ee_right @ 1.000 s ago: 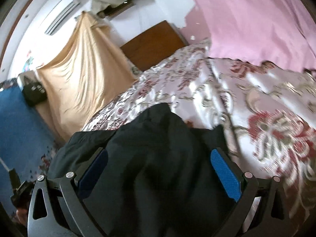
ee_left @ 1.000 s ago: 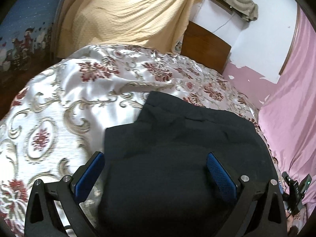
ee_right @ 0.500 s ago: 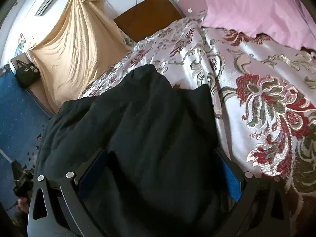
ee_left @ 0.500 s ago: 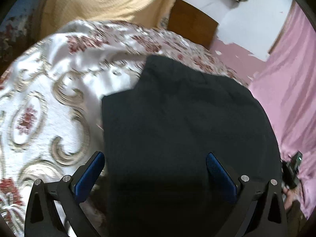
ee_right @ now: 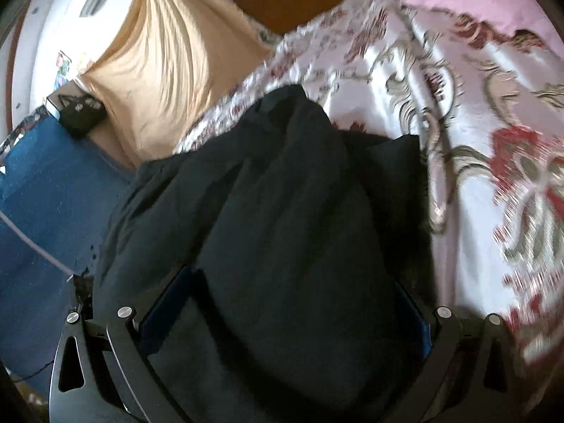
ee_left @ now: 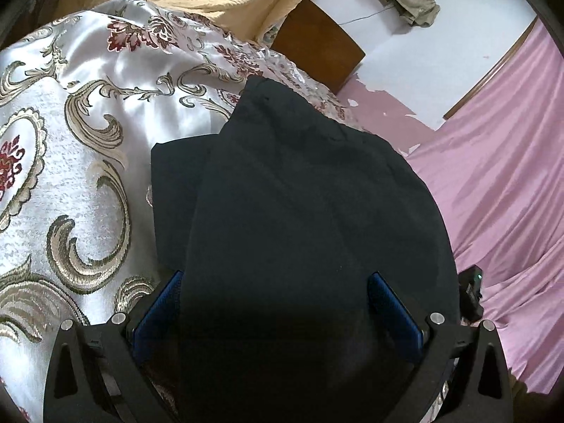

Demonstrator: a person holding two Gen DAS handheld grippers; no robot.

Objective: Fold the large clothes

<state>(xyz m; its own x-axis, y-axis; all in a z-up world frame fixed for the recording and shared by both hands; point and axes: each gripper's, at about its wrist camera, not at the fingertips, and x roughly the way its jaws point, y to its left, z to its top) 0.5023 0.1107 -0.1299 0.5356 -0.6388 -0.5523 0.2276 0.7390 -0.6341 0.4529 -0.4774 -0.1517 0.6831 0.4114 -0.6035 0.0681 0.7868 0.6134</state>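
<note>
A large black garment lies folded on a bed with a floral satin cover. My left gripper is wide open, its blue pads either side of the garment's near edge, with cloth bulging up between the fingers. The garment also shows in the right wrist view. My right gripper is wide open over the garment's near right part, and cloth covers most of its blue pads. The other gripper shows at the garment's right edge in the left view.
A wooden headboard stands at the far end of the bed. A yellow cloth hangs at the far left. A pink sheet lies along the right side. A blue floor mat and a black bag lie left of the bed.
Both grippers have moved forward and lower over the garment. Its cloth now rises between the fingers and fills more of both views. Both stay open.
</note>
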